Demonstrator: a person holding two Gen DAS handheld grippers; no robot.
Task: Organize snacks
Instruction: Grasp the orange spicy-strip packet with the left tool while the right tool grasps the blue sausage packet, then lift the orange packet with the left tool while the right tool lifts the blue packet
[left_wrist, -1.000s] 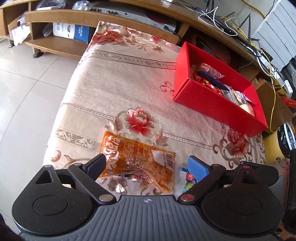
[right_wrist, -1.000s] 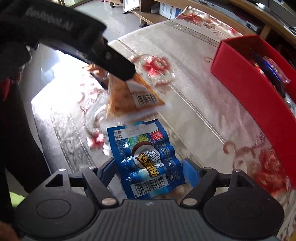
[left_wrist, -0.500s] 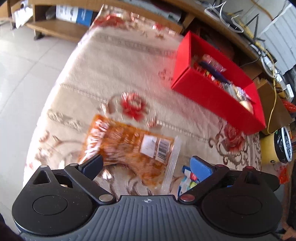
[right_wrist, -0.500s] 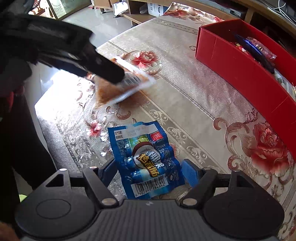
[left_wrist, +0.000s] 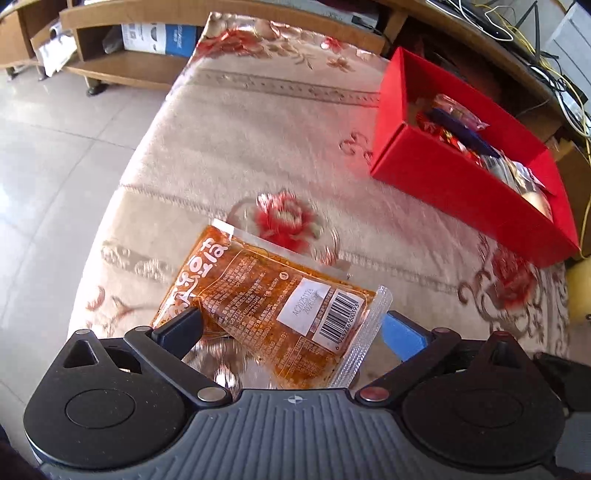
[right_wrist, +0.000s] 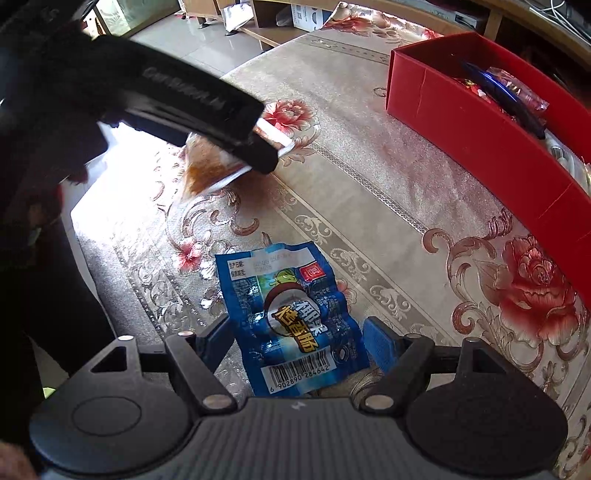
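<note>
Left gripper (left_wrist: 290, 326): jaws just widened, spread around the flat orange plastic snack packet (left_wrist: 269, 306), now nearer the camera. Packet on floral tablecloth (left_wrist: 258, 147), long axis 10-to-4 o'clock, barcode end toward 4. Red cardboard box (left_wrist: 461, 184) at 2 o'clock.

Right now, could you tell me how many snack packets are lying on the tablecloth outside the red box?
2: an orange packet between the left gripper's fingers, a blue packet between the right gripper's. More may lie out of view.
</note>
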